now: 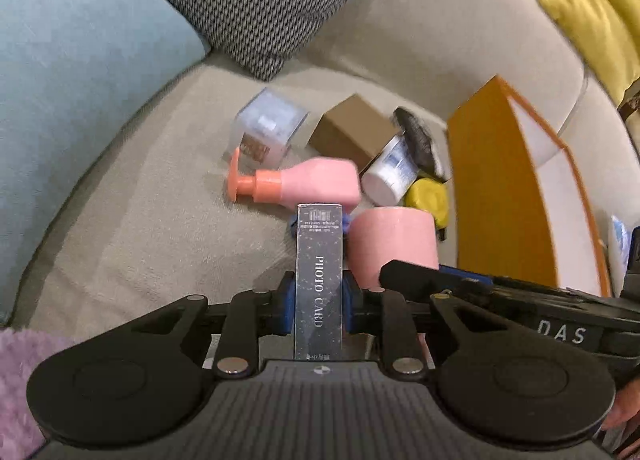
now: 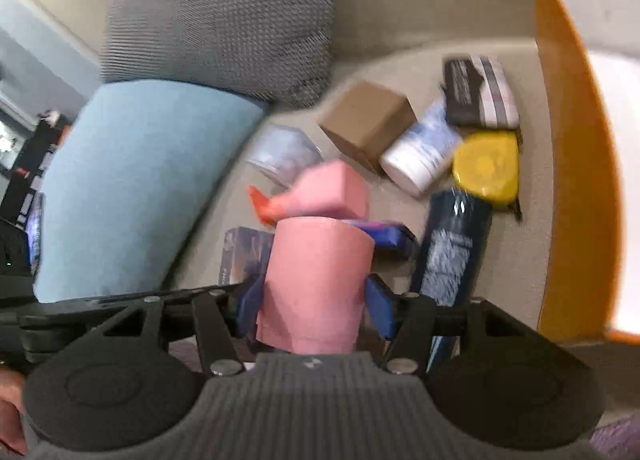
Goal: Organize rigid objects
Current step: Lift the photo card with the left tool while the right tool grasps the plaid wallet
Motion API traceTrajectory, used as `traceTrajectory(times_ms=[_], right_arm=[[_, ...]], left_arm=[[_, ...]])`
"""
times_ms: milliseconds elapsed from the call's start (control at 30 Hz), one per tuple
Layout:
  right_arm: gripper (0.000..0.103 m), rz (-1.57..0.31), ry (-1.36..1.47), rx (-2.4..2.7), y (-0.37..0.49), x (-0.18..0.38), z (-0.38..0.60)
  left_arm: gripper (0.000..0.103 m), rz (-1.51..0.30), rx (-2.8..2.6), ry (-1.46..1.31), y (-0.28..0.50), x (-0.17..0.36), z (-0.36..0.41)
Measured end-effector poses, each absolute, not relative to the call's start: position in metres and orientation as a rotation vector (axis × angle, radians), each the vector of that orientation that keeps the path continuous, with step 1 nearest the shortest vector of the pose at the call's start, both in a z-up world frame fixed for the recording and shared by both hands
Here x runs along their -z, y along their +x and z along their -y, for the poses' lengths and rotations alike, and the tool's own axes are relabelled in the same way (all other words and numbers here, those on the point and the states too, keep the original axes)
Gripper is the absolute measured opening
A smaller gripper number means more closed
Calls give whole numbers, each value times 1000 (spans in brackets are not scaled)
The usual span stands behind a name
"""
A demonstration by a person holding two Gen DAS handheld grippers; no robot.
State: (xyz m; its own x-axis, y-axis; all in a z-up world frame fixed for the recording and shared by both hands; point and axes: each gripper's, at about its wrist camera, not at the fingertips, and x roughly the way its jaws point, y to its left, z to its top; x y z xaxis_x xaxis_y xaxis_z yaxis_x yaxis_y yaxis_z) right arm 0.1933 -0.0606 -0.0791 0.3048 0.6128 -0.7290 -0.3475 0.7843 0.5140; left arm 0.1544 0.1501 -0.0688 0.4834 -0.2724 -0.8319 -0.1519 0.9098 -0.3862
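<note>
Right now your left gripper (image 1: 319, 260) is clamped on the dark photo card box (image 1: 319, 284), held above the beige sofa seat (image 1: 140, 219). Your right gripper (image 2: 314, 292) grips the pink cup (image 2: 316, 284). Beyond lie the pink pump bottle (image 1: 316, 181), brown carton (image 1: 352, 131), white jar (image 1: 390, 171), beside the orange box (image 1: 496, 195).

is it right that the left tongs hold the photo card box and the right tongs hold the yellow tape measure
Only partly. The left tongs do hold the photo card box. The right tongs grip the pink cup, as the right wrist view shows; the yellow tape measure lies on the sofa by the orange bin.
</note>
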Motion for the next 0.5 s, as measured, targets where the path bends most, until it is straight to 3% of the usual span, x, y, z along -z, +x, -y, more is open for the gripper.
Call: traceTrajectory(times_ms=[333,367,400,500], right_arm=[[54,-927,291,-627,186,2,121],[35,-905,289,-614,187,-7,131],[5,-883,284,-597,187,-16,142],[0,-856,280,-524,193,-34,176]], left_arm=[[25,-933,183,-420,158,-7,-116],[25,-919,207,-418,161,-15,-109],[25,-908,227,-409,165,-23,-101],[25,-875,320,-396,182,-40,-70]])
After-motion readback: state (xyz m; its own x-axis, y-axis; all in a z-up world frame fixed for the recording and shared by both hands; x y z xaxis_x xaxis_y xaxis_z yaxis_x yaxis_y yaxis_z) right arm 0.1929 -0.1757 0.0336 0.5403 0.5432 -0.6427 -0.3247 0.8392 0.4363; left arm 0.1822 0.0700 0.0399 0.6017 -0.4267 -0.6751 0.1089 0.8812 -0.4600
